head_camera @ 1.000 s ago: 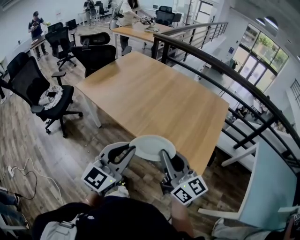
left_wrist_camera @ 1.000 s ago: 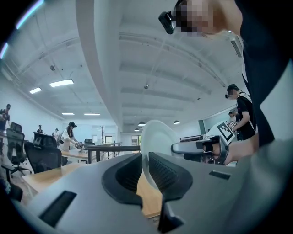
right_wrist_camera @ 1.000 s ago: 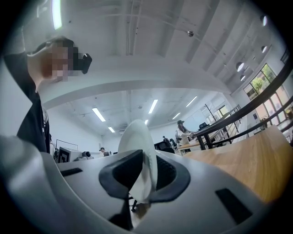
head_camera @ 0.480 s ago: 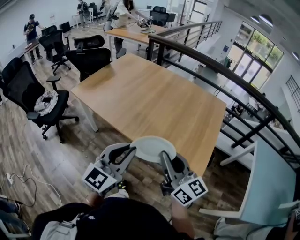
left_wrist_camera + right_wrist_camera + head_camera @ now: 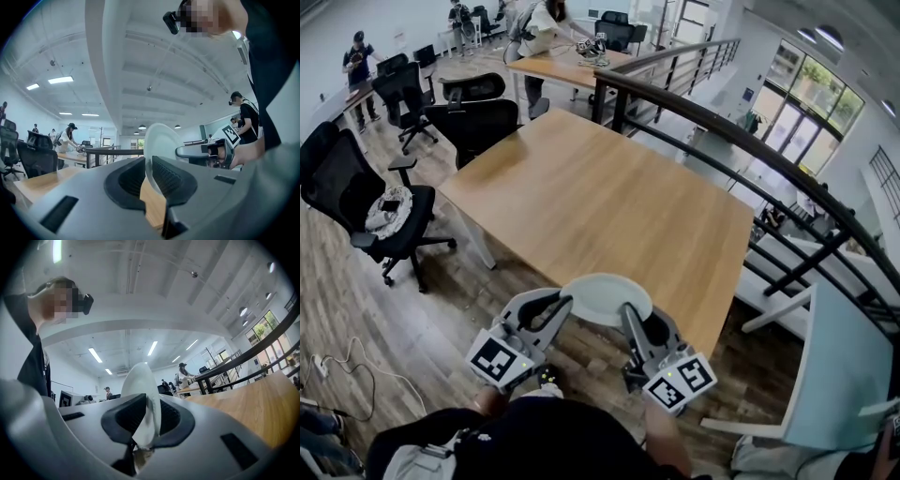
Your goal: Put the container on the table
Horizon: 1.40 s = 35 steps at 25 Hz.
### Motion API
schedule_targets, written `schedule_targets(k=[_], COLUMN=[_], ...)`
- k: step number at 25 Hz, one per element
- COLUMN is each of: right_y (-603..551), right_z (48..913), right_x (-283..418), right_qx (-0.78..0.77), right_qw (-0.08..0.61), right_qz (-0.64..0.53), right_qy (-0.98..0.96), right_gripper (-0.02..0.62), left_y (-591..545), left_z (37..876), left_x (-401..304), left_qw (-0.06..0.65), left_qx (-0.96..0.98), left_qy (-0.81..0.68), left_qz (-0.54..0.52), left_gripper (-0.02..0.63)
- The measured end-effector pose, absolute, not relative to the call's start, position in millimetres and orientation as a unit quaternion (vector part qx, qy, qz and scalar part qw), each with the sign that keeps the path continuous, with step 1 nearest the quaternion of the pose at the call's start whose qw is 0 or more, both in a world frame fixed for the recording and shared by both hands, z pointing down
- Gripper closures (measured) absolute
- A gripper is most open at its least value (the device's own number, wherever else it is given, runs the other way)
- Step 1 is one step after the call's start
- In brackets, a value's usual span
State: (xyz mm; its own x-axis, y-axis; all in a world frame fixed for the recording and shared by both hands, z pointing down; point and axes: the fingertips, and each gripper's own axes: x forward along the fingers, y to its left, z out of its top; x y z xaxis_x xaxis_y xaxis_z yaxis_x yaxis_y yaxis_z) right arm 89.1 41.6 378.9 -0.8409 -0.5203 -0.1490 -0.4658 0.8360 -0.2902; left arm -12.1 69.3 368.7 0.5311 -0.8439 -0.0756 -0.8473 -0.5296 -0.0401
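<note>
- My left gripper [image 5: 555,307] and my right gripper [image 5: 630,317] are each closed on the rim of the white container [image 5: 605,295], one from each side.
- The container is at the near edge of the wooden table [image 5: 609,197]. I cannot tell if it touches the wood.
- My jaws cover the gripped parts of the rim.
- The marker cubes [image 5: 499,359] show black-and-white square patterns.

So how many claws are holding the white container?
2. The left claw pinches the white container by its left rim, and the right claw pinches its right rim. None seems hidden.
</note>
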Motion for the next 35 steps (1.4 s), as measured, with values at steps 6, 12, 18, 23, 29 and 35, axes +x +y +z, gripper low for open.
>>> schedule_targets(k=[6, 12, 18, 23, 29, 35], right_y=[28.7, 14.2, 3.9, -1.8, -5.5, -5.5], right_z=[379.2, 381.8, 381.1, 380.5, 385.8, 386.2], right_x=[70.8, 47.0, 27.7, 12.5, -5.5, -25.6], right_qx=[-0.255, -0.253, -0.253, -0.256, -0.264, -0.268], right_qw=[0.108, 0.102, 0.102, 0.100, 0.098, 0.092], right_qz=[-0.122, -0.126, -0.124, -0.121, -0.123, -0.119], right_qy=[0.953, 0.954, 0.954, 0.954, 0.952, 0.952], right_gripper=[0.555, 0.555, 0.555, 0.555, 0.555, 0.555], left_y=[56.1, 42.6, 32.4, 26.1, 21.8, 19.7], left_z=[369.3, 371.8, 372.5, 371.8, 376.7, 377.8], left_x=[-30.5, -55.0, -73.9, -88.7, -107.0, -126.3], left_qw=[0.035, 0.029, 0.032, 0.032, 0.033, 0.044], left_qx=[-0.872, -0.870, -0.869, -0.871, -0.877, -0.881], left_qy=[0.488, 0.492, 0.492, 0.490, 0.479, 0.471], left_qz=[0.027, 0.028, 0.027, 0.030, 0.027, 0.019], left_gripper=[0.560, 0.560, 0.560, 0.560, 0.560, 0.560])
